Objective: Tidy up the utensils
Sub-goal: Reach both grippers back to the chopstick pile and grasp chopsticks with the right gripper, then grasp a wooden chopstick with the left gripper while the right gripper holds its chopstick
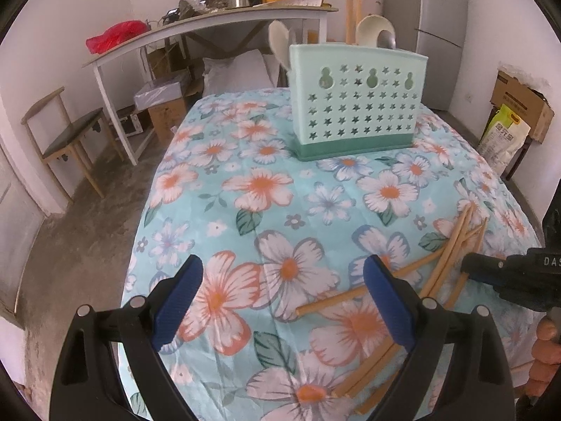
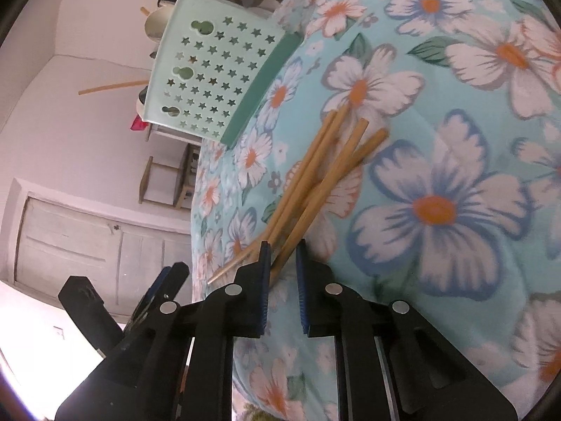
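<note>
Right tongs [image 2: 283, 245] nearly together around crossed chopsticks [image 2: 326, 175] at twelve o'clock, may snag several; left tongs [image 1: 282, 296] apart, empty.

The lower ends of the chopsticks [image 2: 315, 189] run out of sight between and behind the right gripper [image 2: 283, 258] at lower centre of the right wrist view, so whether the pads press on them cannot be told. In the left wrist view, several chopsticks at lower right pass under the left gripper [image 1: 282, 301] finger and are cut short there. The utensils [image 1: 371, 31] standing in the green holder [image 1: 357, 105] show only their tops above its rim; the rest is hidden. At the right edge, a hand [image 1: 545, 347] is cropped by the frame. Print on the yellow bag [image 1: 505, 133] is too small to read.
</note>
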A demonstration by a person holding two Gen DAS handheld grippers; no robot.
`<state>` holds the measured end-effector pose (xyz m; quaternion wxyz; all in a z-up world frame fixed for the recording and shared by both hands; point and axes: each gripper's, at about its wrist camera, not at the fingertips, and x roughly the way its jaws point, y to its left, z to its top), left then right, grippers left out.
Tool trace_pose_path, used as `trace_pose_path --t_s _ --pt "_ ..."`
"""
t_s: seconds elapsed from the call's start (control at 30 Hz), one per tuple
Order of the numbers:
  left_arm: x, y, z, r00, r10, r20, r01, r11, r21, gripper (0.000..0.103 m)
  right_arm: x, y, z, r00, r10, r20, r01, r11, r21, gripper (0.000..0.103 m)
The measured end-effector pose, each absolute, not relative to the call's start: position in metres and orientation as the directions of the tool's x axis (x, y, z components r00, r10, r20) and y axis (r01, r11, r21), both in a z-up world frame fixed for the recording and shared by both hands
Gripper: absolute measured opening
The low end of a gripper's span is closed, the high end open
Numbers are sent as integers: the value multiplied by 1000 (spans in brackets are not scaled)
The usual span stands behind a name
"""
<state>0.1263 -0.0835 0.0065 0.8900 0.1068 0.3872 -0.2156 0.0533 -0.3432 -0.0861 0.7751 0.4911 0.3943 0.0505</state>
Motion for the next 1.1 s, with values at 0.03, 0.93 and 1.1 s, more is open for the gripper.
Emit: trace_pose_path --t_s 0.03,0.93,1.1 --pt "126 -85 8 604 -310 -734 476 879 20 90 50 -347 -86 684 461 -566 313 515 798 12" --pt "75 -157 -14 431 -396 -811 790 600 127 6 35 -362 -84 682 366 -633 364 581 728 14" --pt "96 -132 -2 317 -493 -810 735 668 -119 6 38 -359 -82 679 361 -639 367 587 722 14"
